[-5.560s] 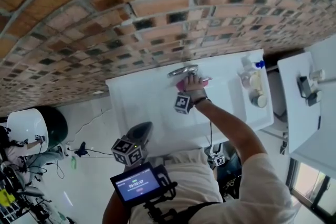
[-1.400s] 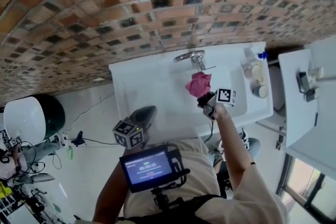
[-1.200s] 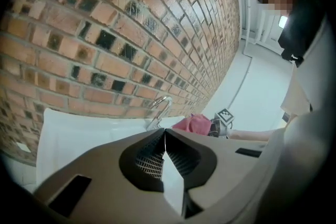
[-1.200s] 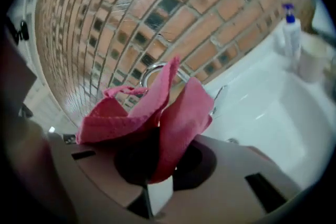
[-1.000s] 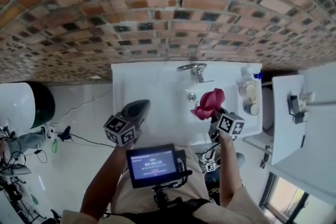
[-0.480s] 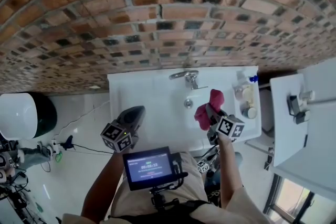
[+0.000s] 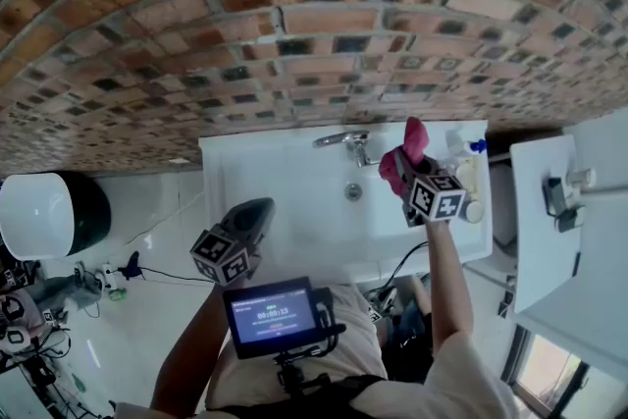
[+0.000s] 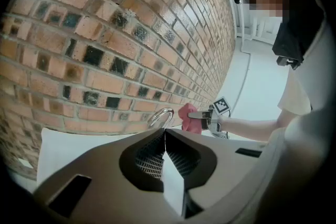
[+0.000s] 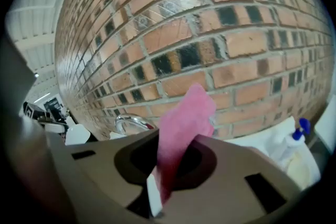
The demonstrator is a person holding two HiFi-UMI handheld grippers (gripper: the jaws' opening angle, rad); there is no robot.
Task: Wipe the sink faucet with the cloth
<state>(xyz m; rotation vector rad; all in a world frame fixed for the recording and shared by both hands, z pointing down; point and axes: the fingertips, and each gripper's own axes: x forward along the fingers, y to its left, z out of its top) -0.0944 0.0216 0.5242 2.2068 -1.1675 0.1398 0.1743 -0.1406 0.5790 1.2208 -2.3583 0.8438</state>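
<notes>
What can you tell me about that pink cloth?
The cloth is pink, soft-looking and crumpled. Its lower part is pinched between the shut fingers of the right gripper, and its free end sticks up above them. It hangs in the air over the back of the white sink, just right of the shiny faucet. Only the fingers seem to touch it.

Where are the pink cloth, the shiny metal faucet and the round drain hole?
pink cloth (image 7: 404,157), head view, on its bunched middle.
shiny metal faucet (image 7: 336,139), head view, on its curved spout.
round drain hole (image 7: 351,191), head view, on its centre.
</notes>
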